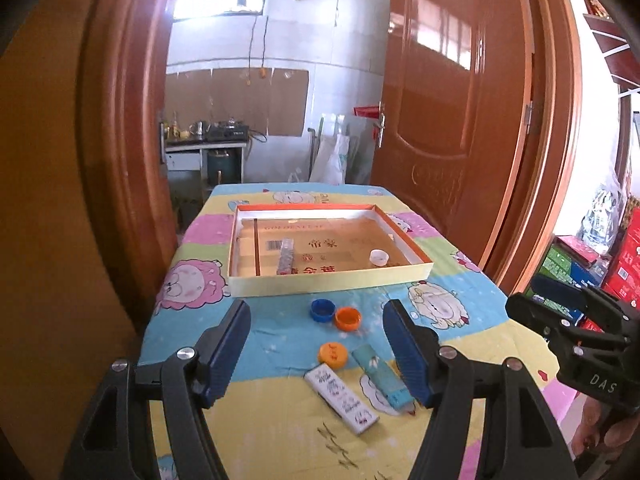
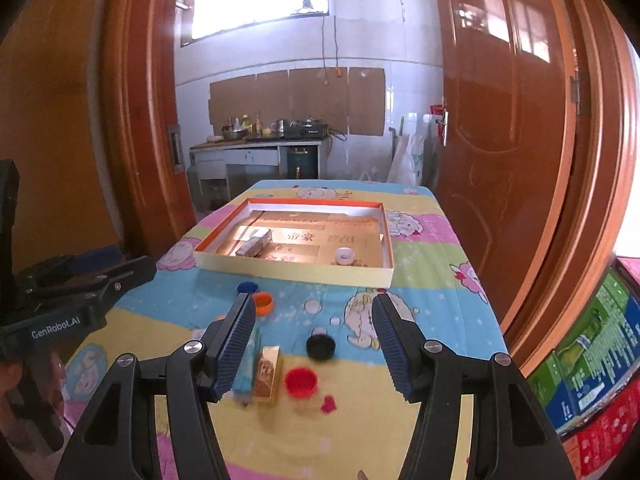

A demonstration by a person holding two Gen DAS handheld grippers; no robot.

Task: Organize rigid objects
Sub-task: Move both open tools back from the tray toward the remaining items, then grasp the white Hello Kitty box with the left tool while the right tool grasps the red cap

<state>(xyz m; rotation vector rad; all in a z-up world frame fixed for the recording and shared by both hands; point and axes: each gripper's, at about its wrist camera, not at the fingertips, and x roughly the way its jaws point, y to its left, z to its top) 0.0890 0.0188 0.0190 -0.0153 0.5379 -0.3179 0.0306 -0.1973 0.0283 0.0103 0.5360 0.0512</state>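
A shallow cardboard tray [image 1: 320, 282] [image 2: 288, 270] lies on the far half of the table and holds a small patterned box [image 1: 286, 256] [image 2: 253, 245] and a white cap [image 1: 379, 257] [image 2: 344, 256]. In front of it lie a blue cap [image 1: 322, 310], two orange caps [image 1: 348, 318] [image 1: 332, 354], a white box [image 1: 340, 398] and a teal box [image 1: 382, 376]. The right wrist view also shows a gold box [image 2: 269, 372], a black cap [image 2: 320, 347] and a red cap [image 2: 301, 382]. My left gripper [image 1: 316, 344] and right gripper [image 2: 314, 340] hover open above these, holding nothing.
The table wears a cartoon-print cloth [image 1: 256, 420] and stands in a doorway, with a wooden door [image 1: 452, 92] open on the right and the frame [image 1: 120, 140] on the left. Stacked coloured cartons [image 2: 592, 364] stand right of the table. A kitchen counter [image 2: 256, 144] lies beyond.
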